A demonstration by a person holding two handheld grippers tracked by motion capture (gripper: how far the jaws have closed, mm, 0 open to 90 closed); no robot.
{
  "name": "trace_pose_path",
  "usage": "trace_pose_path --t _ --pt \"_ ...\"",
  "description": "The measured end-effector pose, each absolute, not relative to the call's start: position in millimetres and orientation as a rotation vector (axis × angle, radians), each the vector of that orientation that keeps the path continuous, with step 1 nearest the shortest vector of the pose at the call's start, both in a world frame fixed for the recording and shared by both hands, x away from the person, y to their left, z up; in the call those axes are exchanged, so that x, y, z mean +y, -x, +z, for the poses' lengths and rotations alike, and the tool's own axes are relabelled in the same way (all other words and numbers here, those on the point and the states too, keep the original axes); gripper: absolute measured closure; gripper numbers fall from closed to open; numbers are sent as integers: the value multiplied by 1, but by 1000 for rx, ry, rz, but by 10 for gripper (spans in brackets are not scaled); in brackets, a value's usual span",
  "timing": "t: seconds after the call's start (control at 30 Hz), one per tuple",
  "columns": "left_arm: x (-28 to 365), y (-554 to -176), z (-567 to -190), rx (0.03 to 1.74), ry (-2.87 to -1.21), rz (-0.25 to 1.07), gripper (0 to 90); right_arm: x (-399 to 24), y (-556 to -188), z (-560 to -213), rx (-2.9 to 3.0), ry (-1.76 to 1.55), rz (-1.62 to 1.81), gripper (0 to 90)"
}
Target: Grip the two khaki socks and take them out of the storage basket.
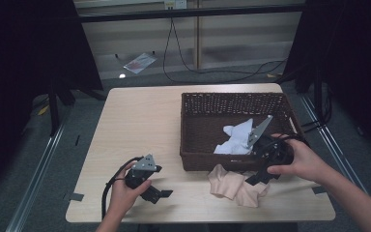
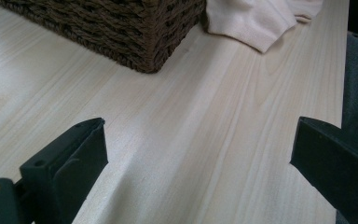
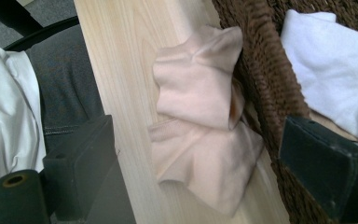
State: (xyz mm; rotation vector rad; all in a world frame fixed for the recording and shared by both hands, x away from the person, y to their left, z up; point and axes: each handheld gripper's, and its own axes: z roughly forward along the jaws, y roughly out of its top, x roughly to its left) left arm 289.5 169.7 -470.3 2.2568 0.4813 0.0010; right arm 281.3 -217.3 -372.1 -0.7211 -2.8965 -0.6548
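- Right gripper (image 1: pixel 258 178): held at the near right of the table, beside the basket's front wall; jaws stand wide apart and hold nothing, as its own view shows, with one jaw over the table's near edge and the other at the basket rim.
- Pink cloth (image 3: pixel 200 126): a crumpled, peach-pink garment lying on the table (image 1: pixel 140 125) directly between and ahead of the right gripper's spread jaws; its far side presses against the outer front wall of the wicker basket (image 1: pixel 232 101).
- Long axis: in the right gripper view the cloth runs lengthwise away from the gripper, along the basket wall, so the jaws straddle its narrow dimension. In the high view it runs left to right along the table's near edge.
- White cloth (image 1: pixel 234 137): already inside the basket, bunched in its near right part, just beyond the wall from the pink one.
- Left gripper (image 1: pixel 155 192): resting low near the table's front left, jaws likewise spread apart and empty; its view looks across bare wood toward the basket corner and the pink cloth's edge, well apart from both.
- Judgement: the right hand is clearly nearer; a short advance and closure would probably take the pink cloth, perhaps for lifting over the wall into the basket.
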Motion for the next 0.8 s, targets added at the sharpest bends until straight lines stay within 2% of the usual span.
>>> trace_pose_path --t 0.8 --pt "171 -290 -470 482 -2263 3 33 -263 -265 -397 -2869 831 -773 79"
